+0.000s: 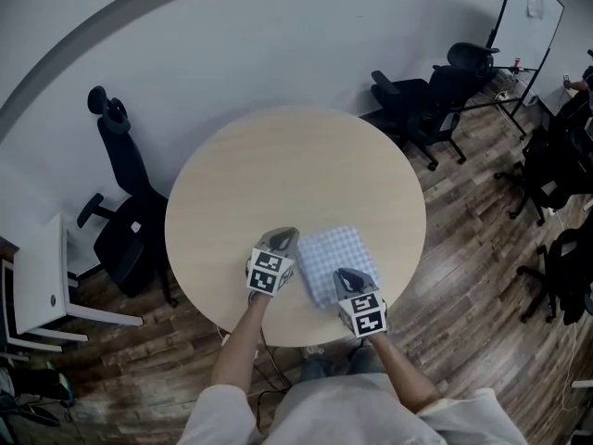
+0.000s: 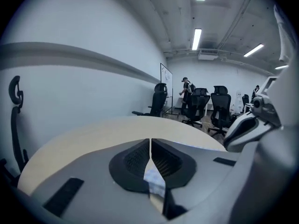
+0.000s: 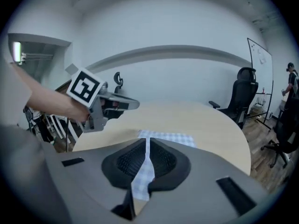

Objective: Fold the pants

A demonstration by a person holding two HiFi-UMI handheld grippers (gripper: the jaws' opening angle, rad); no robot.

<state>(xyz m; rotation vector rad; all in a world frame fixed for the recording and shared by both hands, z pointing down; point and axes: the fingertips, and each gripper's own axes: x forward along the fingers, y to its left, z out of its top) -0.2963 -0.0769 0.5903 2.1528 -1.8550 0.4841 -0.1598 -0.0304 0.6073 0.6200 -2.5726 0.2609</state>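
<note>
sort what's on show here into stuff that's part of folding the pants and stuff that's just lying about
Part of the job:
- checked pants, lying folded flat
- left gripper, shut
- right gripper, shut
- round table under them

Just about:
- black office chairs
- whiteboard
- white side table

Light grey short-sleeved top [image 1: 345, 408]; forearms bare; left gripper [image 1: 281, 238] & right gripper [image 1: 350, 276] both grey plastic shells, rounded, tapering twd the tips; each carries a cube [image 1: 270, 273] w/ black-and-white square markers; pads [image 3: 128, 161] black, ribbed, in a dark oval surround; black rectangular slots [image 3: 232, 189] either side.
</note>
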